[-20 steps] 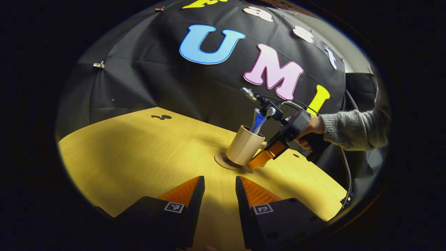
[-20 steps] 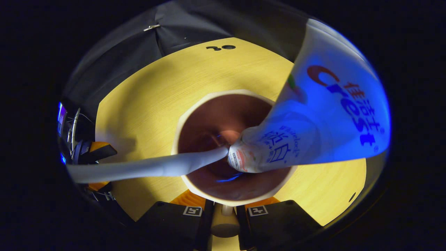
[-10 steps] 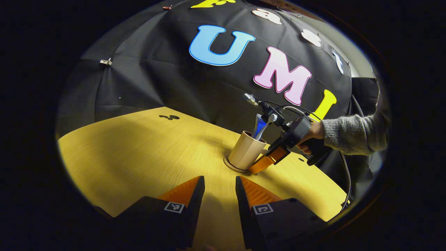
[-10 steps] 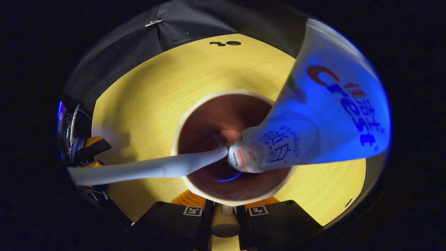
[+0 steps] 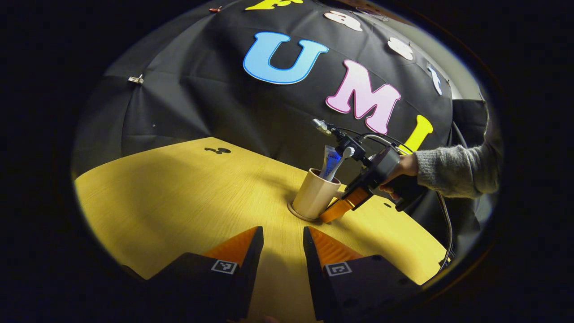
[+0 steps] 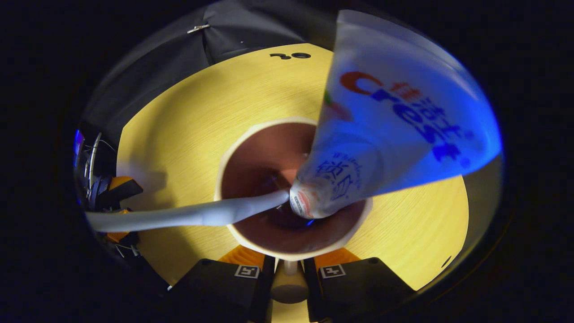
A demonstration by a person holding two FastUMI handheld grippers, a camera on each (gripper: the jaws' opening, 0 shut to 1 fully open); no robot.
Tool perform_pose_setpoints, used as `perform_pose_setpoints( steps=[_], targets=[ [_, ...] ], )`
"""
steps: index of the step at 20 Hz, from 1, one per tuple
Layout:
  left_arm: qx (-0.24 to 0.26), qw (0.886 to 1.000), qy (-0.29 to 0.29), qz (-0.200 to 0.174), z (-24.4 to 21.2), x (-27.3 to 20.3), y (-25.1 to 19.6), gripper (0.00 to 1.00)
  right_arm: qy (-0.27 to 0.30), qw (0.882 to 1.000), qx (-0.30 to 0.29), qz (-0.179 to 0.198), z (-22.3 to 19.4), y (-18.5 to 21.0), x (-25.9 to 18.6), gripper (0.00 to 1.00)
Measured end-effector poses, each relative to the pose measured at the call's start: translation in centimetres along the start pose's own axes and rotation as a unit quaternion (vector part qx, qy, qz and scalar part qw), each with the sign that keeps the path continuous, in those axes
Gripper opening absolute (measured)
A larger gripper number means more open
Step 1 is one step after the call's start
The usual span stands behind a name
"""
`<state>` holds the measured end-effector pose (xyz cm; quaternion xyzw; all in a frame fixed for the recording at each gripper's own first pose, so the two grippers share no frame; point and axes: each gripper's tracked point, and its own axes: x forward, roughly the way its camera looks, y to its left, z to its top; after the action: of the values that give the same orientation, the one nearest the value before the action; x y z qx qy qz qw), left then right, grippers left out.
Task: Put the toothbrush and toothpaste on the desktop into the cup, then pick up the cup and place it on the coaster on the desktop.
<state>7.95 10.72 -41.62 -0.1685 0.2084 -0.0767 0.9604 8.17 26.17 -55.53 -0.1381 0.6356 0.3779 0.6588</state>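
Observation:
A beige cup stands upright on a round coaster near the middle of the yellow desktop. Out of the cup stick a blue-and-white toothpaste tube and a white toothbrush. My right gripper reaches the cup's right side, held by a hand. From above, the cup's rim rings the toothpaste and toothbrush. My right gripper is shut on the cup's handle. My left gripper hovers open over the desktop, nearer than the cup.
The yellow desktop ends at the black cloth wall behind. A small black mark lies at its far edge. A grey sleeve and cables come in from the right. The left gripper sits at the desk's left edge.
The cup was tilted and partly off the coaster; now it stands upright and centred on it. The toothpaste tube has swung to a steeper lean. My left gripper has hardly moved.

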Motion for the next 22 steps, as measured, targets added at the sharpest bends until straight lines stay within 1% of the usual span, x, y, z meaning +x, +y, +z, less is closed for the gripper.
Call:
perform_pose_setpoints(
  steps=[1,2,7,11,12,13,18,19,21,22],
  targets=[
    [-0.001,1.0,-0.001,0.001,0.2,-0.2,0.0,0.57,-0.006,1.0,0.001,-0.003,0.3,-0.1,-0.4,0.35],
    [-0.002,1.0,-0.003,0.002,0.2,-0.2,0.0,0.57,-0.013,1.0,0.002,-0.005,0.5,-0.2,-0.9,0.35],
    [0.002,1.0,-0.008,0.011,0.8,-0.9,0.0,0.57,-0.053,0.998,-0.001,-0.027,1.6,-0.7,-4.4,0.41],
    [0.001,1.0,-0.013,0.009,1.8,-1.6,-0.9,0.57,-0.097,0.994,0.006,-0.042,2.4,-0.5,-8.6,0.43],
    [0.004,1.0,-0.016,0.007,2.1,-1.8,-1.4,0.57,-0.108,0.993,0.008,-0.046,2.3,-0.4,-9.9,0.49],
    [0.008,1.0,-0.017,0.005,2.4,-2.1,-1.8,0.57,-0.12,0.991,0.011,-0.053,2.5,-0.5,-11.0,0.53],
    [0.023,0.999,-0.021,-0.007,3.7,-3.4,-3.9,0.56,-0.191,0.979,0.022,-0.071,2.1,0.3,-16.7,0.55],
    [0.027,0.999,-0.022,-0.008,4.1,-3.6,-4.3,0.56,-0.21,0.975,0.024,-0.069,2.0,0.7,-17.7,0.54],
    [0.033,0.999,-0.027,-0.013,5.0,-4.2,-5.1,0.57,-0.248,0.966,0.032,-0.068,1.7,1.4,-19.5,0.55],
    [0.035,0.999,-0.028,-0.015,5.6,-4.5,-5.5,0.56,-0.268,0.96,0.037,-0.064,1.5,2.0,-20.3,0.54]
  ],
)
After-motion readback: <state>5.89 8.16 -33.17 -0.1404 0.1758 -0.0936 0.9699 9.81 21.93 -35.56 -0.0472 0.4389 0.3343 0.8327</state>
